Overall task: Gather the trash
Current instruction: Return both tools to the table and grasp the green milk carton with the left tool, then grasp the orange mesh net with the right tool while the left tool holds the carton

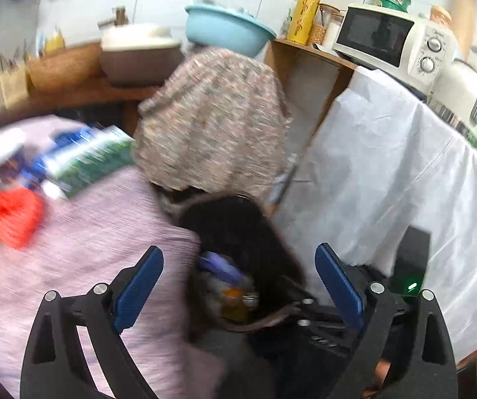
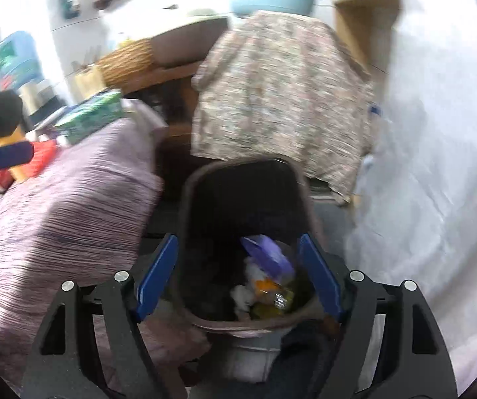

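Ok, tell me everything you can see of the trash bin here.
The bin is a dark, roughly oval container with a brownish rim and a black inside, plastic by the look of it. It stands upright and open on the floor, with no lid in view, between the pink-covered table and the white sheet, below the floral cloth. At its bottom lies trash: a purple wrapper, white wads and orange and yellow bits. The open right claw hangs above it, touching nothing.

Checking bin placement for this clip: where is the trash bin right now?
In the right wrist view the trash bin stands low at centre, between the pink-covered table on its left and the white sheet on its right, in front of the floral cloth.
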`<action>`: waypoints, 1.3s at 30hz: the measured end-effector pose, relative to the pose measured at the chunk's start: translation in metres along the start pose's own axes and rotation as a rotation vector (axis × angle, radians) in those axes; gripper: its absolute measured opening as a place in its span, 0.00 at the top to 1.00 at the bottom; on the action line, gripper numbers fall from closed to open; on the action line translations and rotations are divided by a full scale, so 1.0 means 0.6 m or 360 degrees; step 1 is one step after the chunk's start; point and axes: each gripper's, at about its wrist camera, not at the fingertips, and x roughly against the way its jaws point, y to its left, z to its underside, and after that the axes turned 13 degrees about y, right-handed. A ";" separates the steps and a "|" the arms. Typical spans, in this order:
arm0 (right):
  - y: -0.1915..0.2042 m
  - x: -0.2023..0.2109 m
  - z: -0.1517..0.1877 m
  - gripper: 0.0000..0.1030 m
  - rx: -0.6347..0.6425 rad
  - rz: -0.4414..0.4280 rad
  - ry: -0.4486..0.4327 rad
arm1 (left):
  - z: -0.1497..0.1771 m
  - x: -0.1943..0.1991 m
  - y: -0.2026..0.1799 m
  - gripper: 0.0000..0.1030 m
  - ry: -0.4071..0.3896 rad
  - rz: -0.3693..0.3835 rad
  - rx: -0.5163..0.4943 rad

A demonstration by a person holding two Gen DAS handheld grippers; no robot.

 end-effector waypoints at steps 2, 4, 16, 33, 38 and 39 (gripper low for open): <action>0.033 0.003 -0.010 0.25 0.0076 -0.0048 -0.0008 | 0.003 0.014 0.028 0.11 -0.0004 -0.0099 -0.0023; 0.056 0.007 -0.016 0.25 0.0125 -0.0077 -0.0013 | 0.009 0.026 0.070 0.11 0.0013 -0.0189 -0.0014; 0.127 0.012 -0.025 0.20 0.0247 -0.0130 0.0013 | -0.055 0.011 0.208 0.11 0.0084 -0.0306 -0.0207; 0.087 -0.014 -0.042 0.20 0.0172 -0.0099 0.0074 | -0.187 -0.152 0.235 0.33 0.0454 -0.0465 -0.0513; 0.088 -0.020 -0.054 0.20 0.0192 -0.0113 0.0072 | -0.194 -0.167 0.240 0.37 0.0475 -0.0472 -0.0494; 0.090 -0.020 -0.057 0.20 0.0200 -0.0118 0.0067 | -0.195 -0.167 0.240 0.41 0.0466 -0.0472 -0.0486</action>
